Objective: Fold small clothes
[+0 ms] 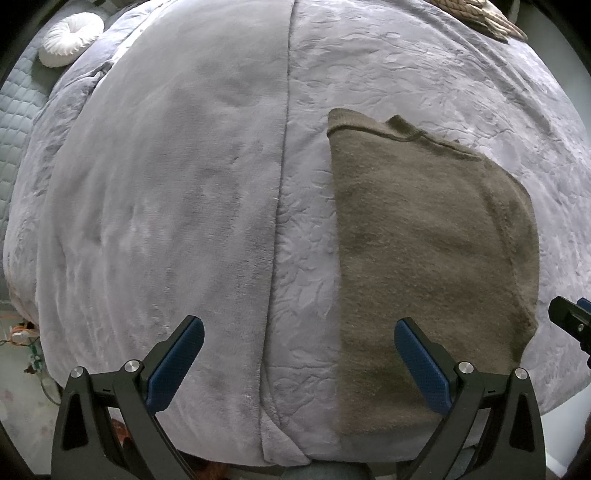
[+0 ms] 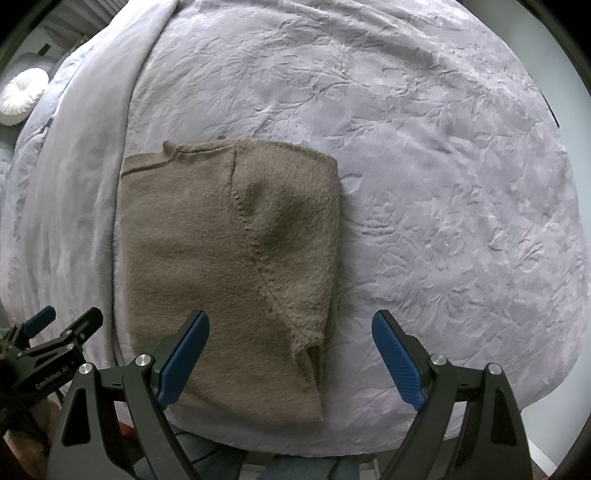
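A small olive-brown knit sweater (image 1: 424,240) lies folded lengthwise on a pale grey plush blanket (image 1: 166,203). In the right wrist view the sweater (image 2: 229,251) shows a diagonal seam and a sleeve edge near its lower right. My left gripper (image 1: 299,354) hangs open above the bed, its right pad over the sweater's lower left part and its left pad over bare blanket. My right gripper (image 2: 291,358) is open too, its left pad over the sweater's lower edge, its right pad over the blanket. Neither holds anything. Each gripper shows at the edge of the other's view.
A white round pleated cushion (image 1: 70,37) sits at the far left of the bed. A woven beige item (image 1: 480,18) lies at the far top right. The blanket (image 2: 443,166) has a raised seam left of the sweater. The bed's near edge runs just below the grippers.
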A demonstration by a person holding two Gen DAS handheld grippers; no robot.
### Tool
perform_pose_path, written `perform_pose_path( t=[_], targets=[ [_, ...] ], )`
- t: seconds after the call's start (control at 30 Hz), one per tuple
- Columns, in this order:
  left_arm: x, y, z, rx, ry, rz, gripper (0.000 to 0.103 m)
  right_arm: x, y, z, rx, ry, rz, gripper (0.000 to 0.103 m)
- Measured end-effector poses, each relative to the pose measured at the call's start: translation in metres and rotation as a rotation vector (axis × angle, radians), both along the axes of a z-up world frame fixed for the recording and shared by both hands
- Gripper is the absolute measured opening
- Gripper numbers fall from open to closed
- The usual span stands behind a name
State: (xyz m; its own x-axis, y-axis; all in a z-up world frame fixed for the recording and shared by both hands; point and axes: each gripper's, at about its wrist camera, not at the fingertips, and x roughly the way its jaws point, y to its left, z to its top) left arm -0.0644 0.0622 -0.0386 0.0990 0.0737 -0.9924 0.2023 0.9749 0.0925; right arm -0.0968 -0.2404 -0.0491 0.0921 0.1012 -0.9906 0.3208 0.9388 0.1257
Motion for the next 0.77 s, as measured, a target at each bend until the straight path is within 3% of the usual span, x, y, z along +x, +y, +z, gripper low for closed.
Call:
perform_pose_path(
  t=[0.23,0.77],
  targets=[
    [0.0012,0.0001,-0.0003,0.001,0.002,-0.003,0.103,0.0054,0.0020,0.0033,-0.056,-0.011,0.036,0.092],
    [-0.0001,-0.0056,0.0008,-0.017,0.006,-0.021,0.103,0.0054,0.0003,0.0006,-0.049,-0.001,0.035,0.092]
  ],
)
